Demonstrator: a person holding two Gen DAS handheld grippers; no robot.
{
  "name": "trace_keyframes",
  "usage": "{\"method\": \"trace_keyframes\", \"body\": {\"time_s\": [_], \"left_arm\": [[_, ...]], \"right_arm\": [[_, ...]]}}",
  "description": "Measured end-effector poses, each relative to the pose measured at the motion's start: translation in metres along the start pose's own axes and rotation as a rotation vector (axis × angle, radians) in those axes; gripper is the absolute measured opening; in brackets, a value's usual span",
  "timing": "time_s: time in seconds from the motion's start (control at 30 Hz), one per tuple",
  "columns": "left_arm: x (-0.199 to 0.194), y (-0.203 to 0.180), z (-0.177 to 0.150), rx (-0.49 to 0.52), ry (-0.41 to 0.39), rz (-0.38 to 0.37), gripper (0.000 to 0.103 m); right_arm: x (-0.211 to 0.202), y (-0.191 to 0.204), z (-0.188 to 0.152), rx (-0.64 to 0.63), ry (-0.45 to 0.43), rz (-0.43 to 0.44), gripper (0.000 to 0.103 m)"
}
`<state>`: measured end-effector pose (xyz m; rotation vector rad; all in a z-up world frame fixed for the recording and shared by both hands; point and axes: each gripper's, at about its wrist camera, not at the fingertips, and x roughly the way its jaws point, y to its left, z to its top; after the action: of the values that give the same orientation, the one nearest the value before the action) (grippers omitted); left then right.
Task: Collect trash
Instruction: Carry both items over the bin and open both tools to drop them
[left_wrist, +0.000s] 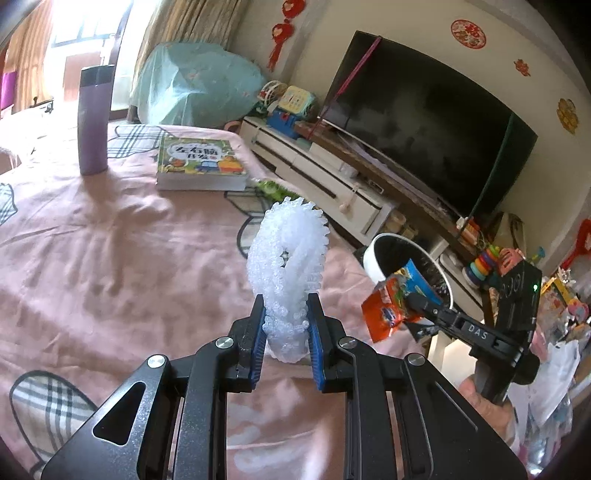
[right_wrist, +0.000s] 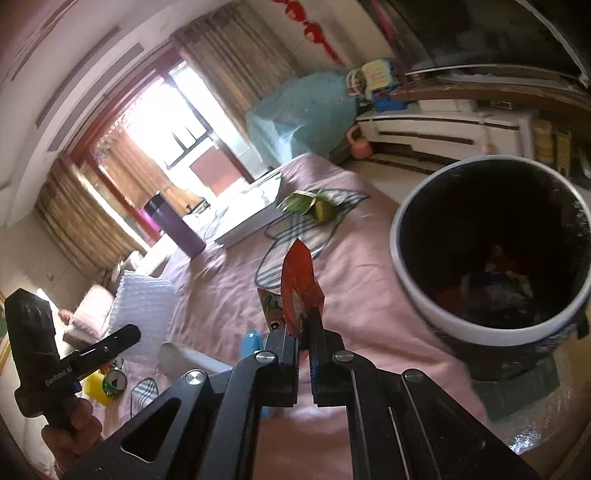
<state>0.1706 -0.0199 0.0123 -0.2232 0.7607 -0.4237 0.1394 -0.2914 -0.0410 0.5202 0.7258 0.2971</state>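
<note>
Grippers are both gripping trash over the pink bedspread (left_wrist: 110, 258). Left gripper (left_wrist: 286, 325) is clamping a white foam net sleeve (left_wrist: 290, 258) at centre frame, its blue pads pressing the lower end. Right gripper (right_wrist: 304, 332) is pinching an orange snack wrapper (right_wrist: 299, 280), standing upright at frame centre, beside the white-rimmed trash bin (right_wrist: 413, 295) at right. Green wrapper (right_wrist: 306, 203) is lying on the bedspread near a book (left_wrist: 199, 162).
</note>
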Motion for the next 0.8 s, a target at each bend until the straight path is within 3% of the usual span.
{"method": "trace_keyframes", "body": {"time_s": [0.37, 0.8], "left_arm": [[0.019, -0.03, 0.01, 0.042, 0.016, -0.04, 0.019], [0.071, -0.089, -0.01, 0.128, 0.137, -0.118, 0.019]], "right_arm": [[-0.021, -0.026, 0.001, 0.041, -0.034, -0.024, 0.004], [-0.052, -0.059, 0.005, 0.082, -0.077, -0.074, 0.004]]}}
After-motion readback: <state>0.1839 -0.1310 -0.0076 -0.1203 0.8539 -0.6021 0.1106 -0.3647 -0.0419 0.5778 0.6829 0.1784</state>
